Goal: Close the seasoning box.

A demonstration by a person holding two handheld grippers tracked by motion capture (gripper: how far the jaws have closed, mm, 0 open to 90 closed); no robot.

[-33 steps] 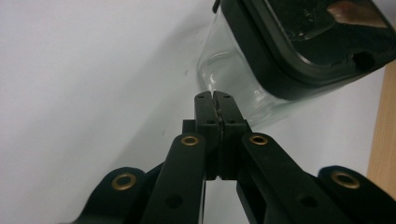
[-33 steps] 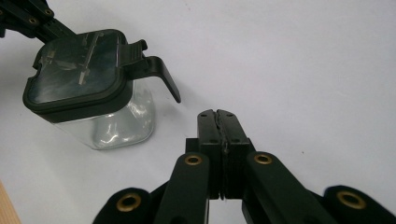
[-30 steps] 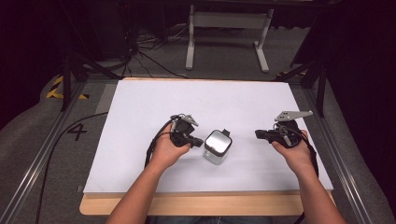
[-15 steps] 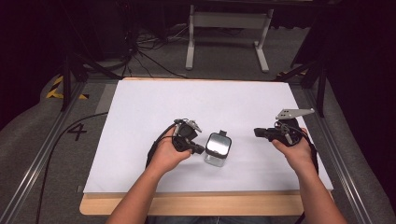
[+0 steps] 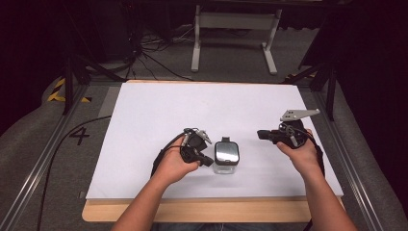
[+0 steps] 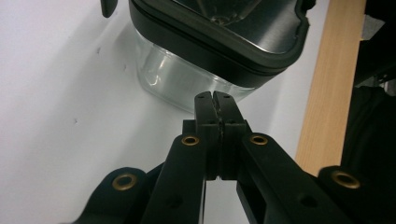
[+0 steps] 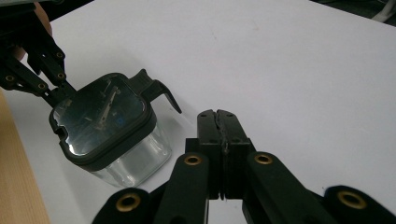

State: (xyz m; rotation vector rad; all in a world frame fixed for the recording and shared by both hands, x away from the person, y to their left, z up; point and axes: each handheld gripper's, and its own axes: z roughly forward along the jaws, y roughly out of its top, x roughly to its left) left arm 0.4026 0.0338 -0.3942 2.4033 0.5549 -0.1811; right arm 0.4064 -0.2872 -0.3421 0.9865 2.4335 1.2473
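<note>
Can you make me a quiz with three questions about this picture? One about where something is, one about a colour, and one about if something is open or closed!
1. Where is the glass container?
A. On the floor
B. On the white table cover, between the two hand-held grippers
C. On the metal stand at the back

2. What colour is the container's lid rim?
A. Black
B. Red
C. Yellow

3. How are the right hand-held gripper jaws?
A. Wide open
B. Holding the container
C. Shut, holding nothing

Answers: 1 B, it sits between the left hand-held gripper and the right one. 2 A, the rim looks black. 3 C, the jaws meet with nothing between.
</note>
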